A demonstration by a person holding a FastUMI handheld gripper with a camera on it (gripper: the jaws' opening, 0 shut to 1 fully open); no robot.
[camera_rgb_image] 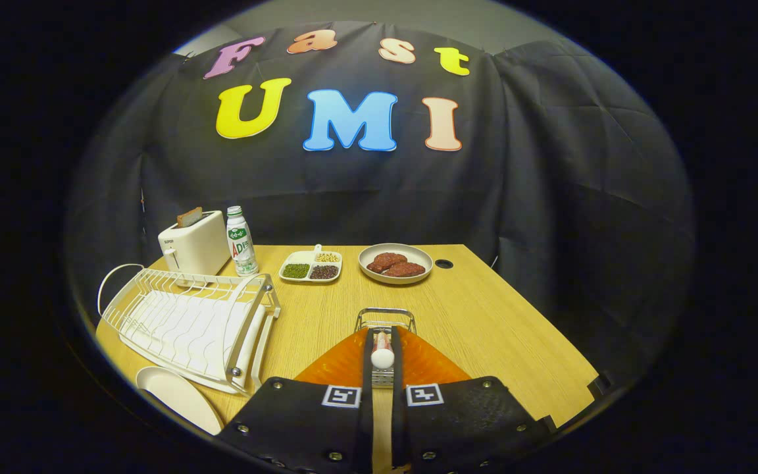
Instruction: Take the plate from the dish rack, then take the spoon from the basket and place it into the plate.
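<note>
Orange basket (418, 362) sits low in the frame's centre beneath our fingers (382, 385), which are clamped on the spoon (382, 352), its long axis pointing away from us, while the plate (178, 398) waits on the table (484, 322) at lower left, beside the dish rack (188, 319).

On the light wooden desk (484, 329) there is one white wire dish rack (188, 322), one white round plate (178, 398), one white toaster (193, 247) with one slice of bread (189, 216) in it, and one clear plastic bottle with a green label (241, 241). There is also one white tray of three compartments (310, 266), each filled with a different kind of beans, and one grey round dish (395, 263) bearing two brown pieces of meat (396, 264). One orange basket with a metal handle (385, 355) holds one spoon with a white end (382, 352), which lies between the two fingers of the one gripper (382, 378).
</note>
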